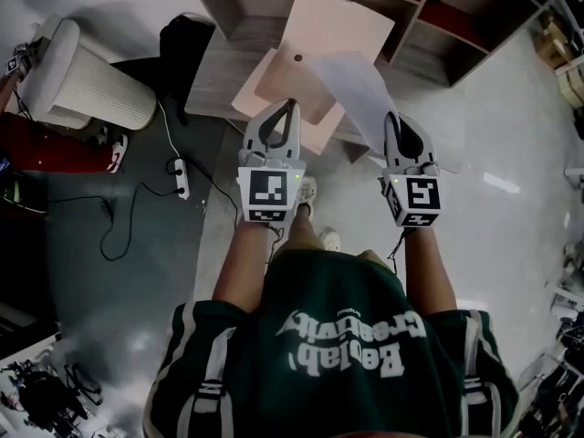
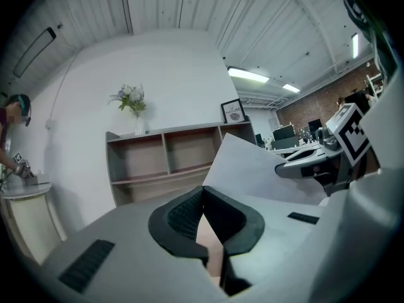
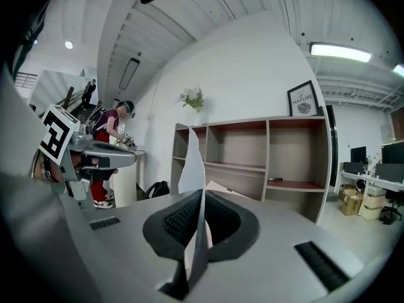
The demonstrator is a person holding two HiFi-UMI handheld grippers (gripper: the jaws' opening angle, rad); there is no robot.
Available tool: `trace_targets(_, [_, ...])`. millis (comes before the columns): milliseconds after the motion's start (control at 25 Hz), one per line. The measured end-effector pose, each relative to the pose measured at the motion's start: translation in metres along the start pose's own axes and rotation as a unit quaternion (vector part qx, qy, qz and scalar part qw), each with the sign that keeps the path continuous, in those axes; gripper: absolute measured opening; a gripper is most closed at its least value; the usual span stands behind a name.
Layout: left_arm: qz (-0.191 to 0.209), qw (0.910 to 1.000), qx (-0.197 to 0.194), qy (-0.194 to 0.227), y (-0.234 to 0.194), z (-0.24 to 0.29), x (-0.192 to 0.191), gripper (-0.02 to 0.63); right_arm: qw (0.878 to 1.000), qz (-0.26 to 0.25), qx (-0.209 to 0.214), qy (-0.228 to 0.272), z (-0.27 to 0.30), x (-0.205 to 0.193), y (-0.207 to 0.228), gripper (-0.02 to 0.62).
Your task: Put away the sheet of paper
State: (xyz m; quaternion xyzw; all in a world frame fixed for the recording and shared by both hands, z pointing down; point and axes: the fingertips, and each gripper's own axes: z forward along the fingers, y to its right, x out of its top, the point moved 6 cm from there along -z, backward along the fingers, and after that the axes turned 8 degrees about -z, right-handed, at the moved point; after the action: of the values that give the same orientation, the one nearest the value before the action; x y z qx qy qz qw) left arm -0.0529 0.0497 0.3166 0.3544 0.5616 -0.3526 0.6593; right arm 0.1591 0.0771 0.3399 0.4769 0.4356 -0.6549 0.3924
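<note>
The white sheet of paper [image 1: 351, 85] stands up in the air, pinched at its lower edge by my right gripper [image 1: 394, 117], which is shut on it. In the right gripper view the sheet [image 3: 191, 163] rises edge-on from between the closed jaws [image 3: 202, 194]. My left gripper [image 1: 292, 106] is shut, its tips over the edge of a pink folder [image 1: 324, 35] on the grey table [image 1: 219, 71]. In the left gripper view the jaws [image 2: 203, 189] meet, with pink showing through the gap behind them. The sheet [image 2: 252, 169] hangs to their right.
An open shelf unit [image 1: 429, 16] stands just beyond the table, with a flower vase [image 2: 134, 103] and a framed picture [image 2: 233, 111] on top. A white ribbed cylinder [image 1: 91, 85], a black bag [image 1: 187, 35] and a power strip [image 1: 180, 176] are at left.
</note>
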Motion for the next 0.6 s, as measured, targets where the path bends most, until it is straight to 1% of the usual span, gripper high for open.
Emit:
trace_targets(160, [-0.009,0.9998,-0.016,-0.007,-0.029,0.046,-0.011,0.018,1.0,-0.011,0.0,-0.02,0.05,0.001,0.005,0.035])
trace_targets(360, [-0.012,0.9992,-0.038,-0.01,-0.061,0.102,-0.015,0.018,0.999,-0.027,0.002,-0.03,0.11,0.008,0.014,0.035])
trace_targets(600, [-0.012,0.9981,-0.059,-0.011,-0.091,0.149,-0.017,0.018,0.999,-0.034,0.009,-0.024,0.164,0.02,0.018,0.035])
